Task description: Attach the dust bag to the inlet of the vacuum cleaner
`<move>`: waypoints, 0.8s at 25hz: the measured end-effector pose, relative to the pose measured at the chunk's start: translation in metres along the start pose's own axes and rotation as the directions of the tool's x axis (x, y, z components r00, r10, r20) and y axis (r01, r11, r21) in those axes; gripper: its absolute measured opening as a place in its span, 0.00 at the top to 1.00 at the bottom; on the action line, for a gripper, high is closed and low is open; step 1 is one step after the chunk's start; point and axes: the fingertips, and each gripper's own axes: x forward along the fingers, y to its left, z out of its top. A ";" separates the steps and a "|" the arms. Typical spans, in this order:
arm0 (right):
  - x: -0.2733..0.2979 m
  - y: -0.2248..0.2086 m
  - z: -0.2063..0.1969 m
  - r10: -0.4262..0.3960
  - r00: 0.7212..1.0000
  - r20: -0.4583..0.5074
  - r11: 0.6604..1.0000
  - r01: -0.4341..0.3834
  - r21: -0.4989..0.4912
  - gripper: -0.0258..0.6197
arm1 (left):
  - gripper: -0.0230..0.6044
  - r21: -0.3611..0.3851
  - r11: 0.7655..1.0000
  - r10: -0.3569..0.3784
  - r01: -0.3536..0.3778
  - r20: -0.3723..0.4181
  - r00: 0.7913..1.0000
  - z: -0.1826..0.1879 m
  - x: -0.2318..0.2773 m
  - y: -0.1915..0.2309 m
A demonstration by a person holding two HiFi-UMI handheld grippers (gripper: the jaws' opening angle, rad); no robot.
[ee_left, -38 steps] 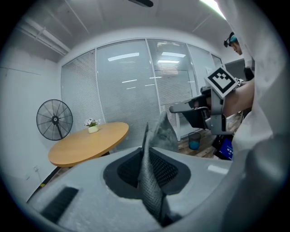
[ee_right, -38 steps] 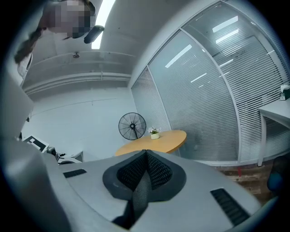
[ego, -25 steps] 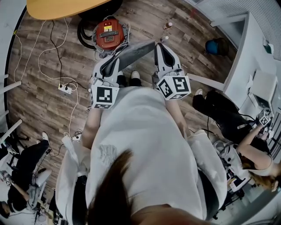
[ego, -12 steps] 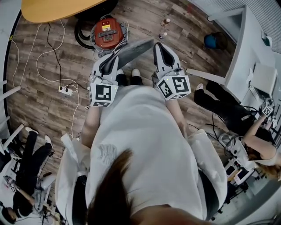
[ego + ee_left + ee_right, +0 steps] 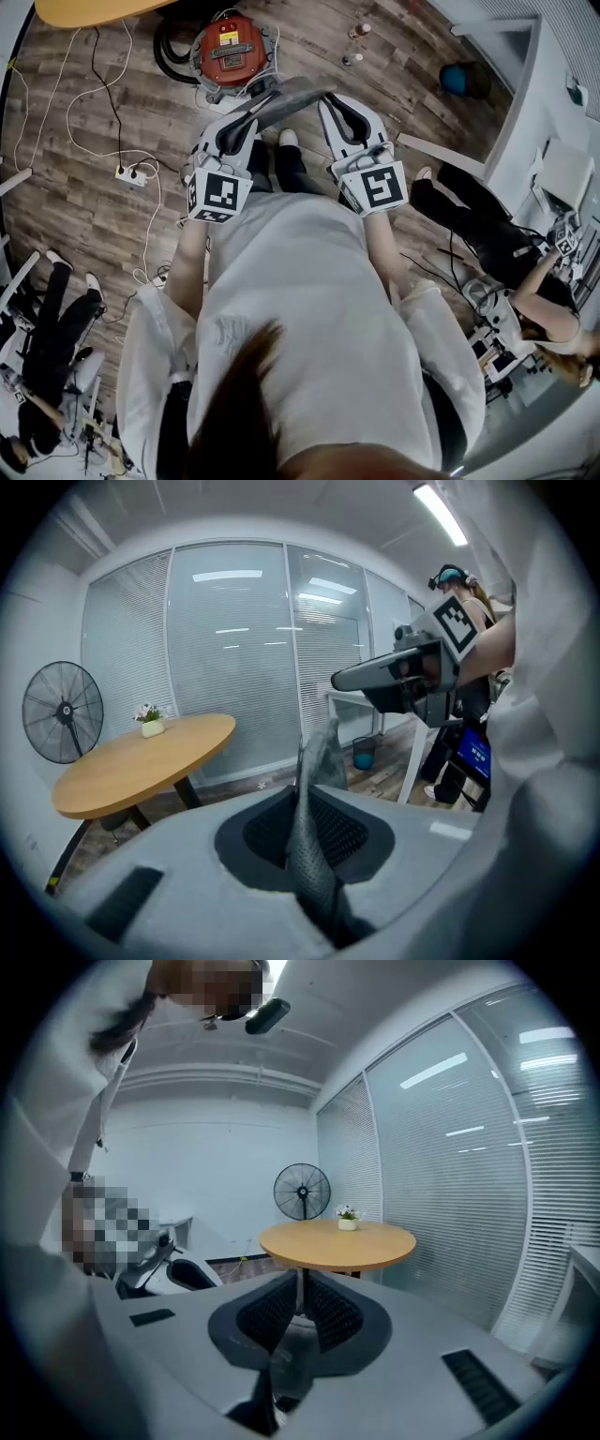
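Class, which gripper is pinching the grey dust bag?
The left gripper: the dust bag stands pinched between its jaws. The jaws of the right gripper have just been opening, empty.

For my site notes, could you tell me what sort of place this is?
Probably an office meeting room: glass partitions with blinds, a round wooden table, and a pedestal fan on wood-look flooring.

The wood-plank floor (image 5: 394, 80) carries a red vacuum cleaner (image 5: 228, 52), a white power strip (image 5: 131, 173), two small bottles (image 5: 356, 30) and a blue bin (image 5: 457, 78).
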 end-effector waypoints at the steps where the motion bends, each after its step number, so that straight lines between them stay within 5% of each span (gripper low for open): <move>1: 0.005 0.006 -0.005 0.030 0.999 -0.024 0.999 -0.031 -0.044 0.88 | 0.89 -0.005 1.000 -0.012 0.012 -0.006 1.000 -0.006 0.003 -0.001; 5: 0.019 0.028 -0.037 0.128 0.977 -0.169 0.966 -0.161 -0.201 0.79 | 0.90 0.008 0.997 -0.079 0.079 -0.037 0.996 -0.029 0.015 -0.009; 9: 0.033 0.048 -0.076 0.237 0.928 -0.288 0.929 -0.304 -0.213 0.67 | 0.90 0.054 0.985 -0.160 0.165 -0.082 0.984 -0.051 0.032 -0.026; 13: 0.043 0.061 -0.118 0.331 0.858 -0.393 0.883 -0.429 -0.191 0.60 | 0.90 0.059 0.970 -0.227 0.236 -0.121 0.966 -0.074 0.047 -0.044; 17: 0.044 0.068 -0.163 0.371 0.764 -0.527 0.803 -0.550 -0.232 0.60 | 0.90 0.033 0.961 -0.266 0.273 -0.147 0.953 -0.099 0.057 -0.056; 20: 0.046 0.068 -0.189 0.384 0.727 -0.569 0.786 -0.581 -0.212 0.60 | 0.90 0.031 0.957 -0.281 0.289 -0.164 0.946 -0.116 0.063 -0.057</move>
